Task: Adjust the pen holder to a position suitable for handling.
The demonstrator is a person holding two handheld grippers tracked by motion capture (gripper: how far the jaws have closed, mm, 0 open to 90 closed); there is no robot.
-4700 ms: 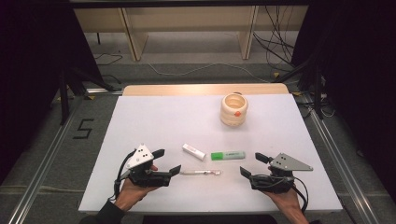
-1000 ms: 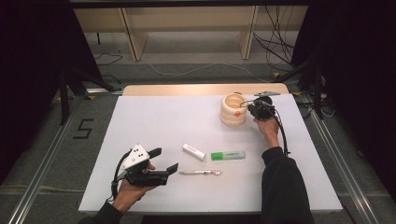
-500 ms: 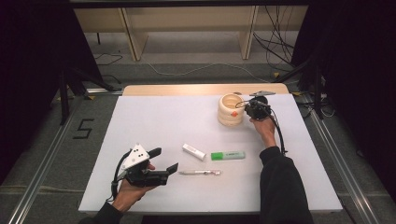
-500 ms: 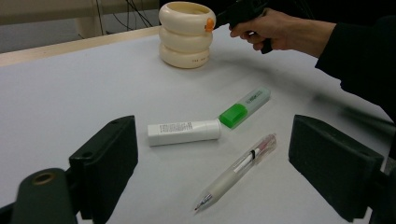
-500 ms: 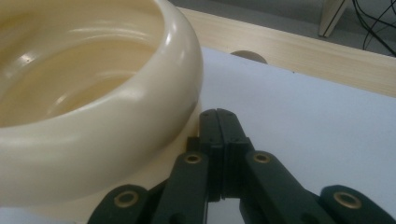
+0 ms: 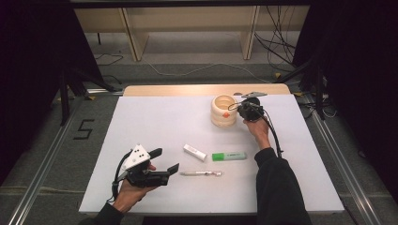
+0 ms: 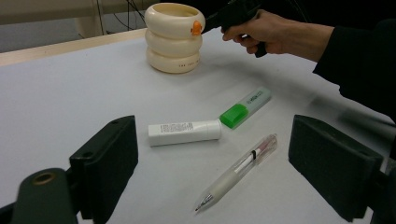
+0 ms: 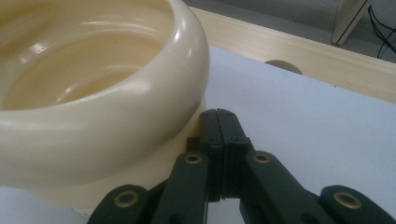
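Left hand-held gripper point(image 6: 162, 165): rested low near the tabletop's point(image 6: 155, 117) front left, jaws spread wide, holding nothing.
White cylindrical tube point(image 7: 184, 133), green highlighter point(image 7: 244, 108), clear ballpoint pen point(image 7: 237, 171): lay loose in front of it, near mid-tabletop.
Cream ringed ceramic cup point(image 6: 223, 110): stood upright at the far right-centre.
Right hand-held gripper point(image 8: 218, 122): jaws pressed together, empty, just beside the cup's wall.
Doing it well: probably nudge low on the wall, slowly, to avoid tipping.
View difference: the right gripper view revealed the clenched jaws; the left gripper view showed the cup's orange spot.
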